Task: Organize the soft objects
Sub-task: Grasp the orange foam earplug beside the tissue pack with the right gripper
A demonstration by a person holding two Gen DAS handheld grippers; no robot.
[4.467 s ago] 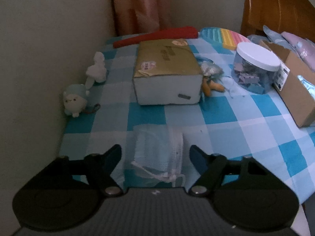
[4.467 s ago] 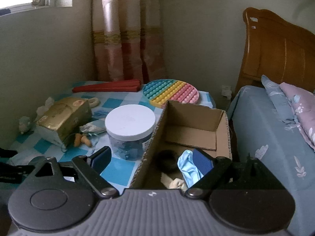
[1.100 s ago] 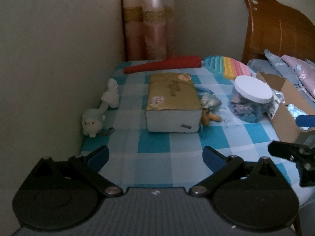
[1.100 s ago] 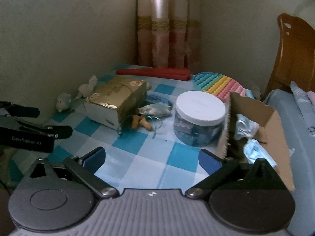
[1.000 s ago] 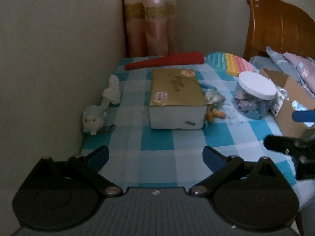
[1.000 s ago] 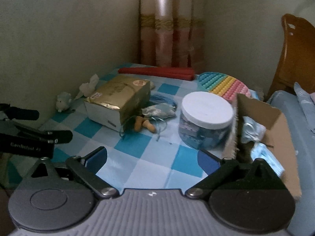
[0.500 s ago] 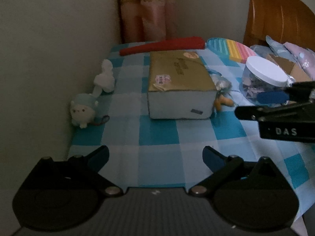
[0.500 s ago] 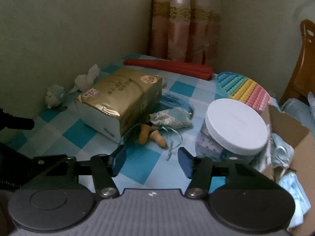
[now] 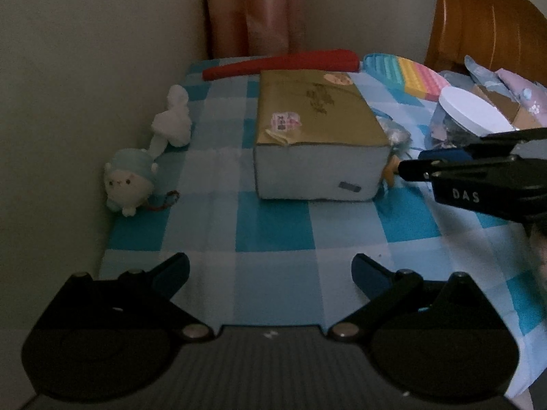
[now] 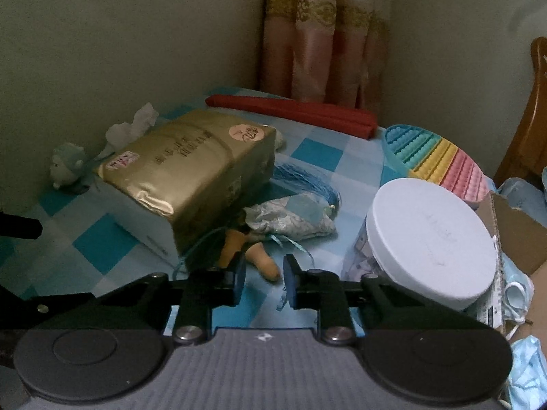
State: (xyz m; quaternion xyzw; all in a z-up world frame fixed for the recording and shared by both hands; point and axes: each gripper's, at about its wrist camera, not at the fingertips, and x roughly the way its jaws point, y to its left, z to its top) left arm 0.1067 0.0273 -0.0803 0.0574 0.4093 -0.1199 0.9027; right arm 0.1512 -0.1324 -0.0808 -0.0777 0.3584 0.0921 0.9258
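The small pale-blue-and-white plush sheep (image 9: 128, 184) is sitting at the left edge of the blue-and-white checked surface (image 9: 273, 232), by the wall; the left gripper (image 9: 270, 271) is hanging over bare cloth with its jaws wide open and holding nothing; the big gold-wrapped tissue pack (image 10: 191, 167) is lying in the middle; the right gripper (image 10: 262, 282) is reaching toward the little orange soft toy (image 10: 254, 256) beside the pack, its jaws partly closed and not yet touching it.
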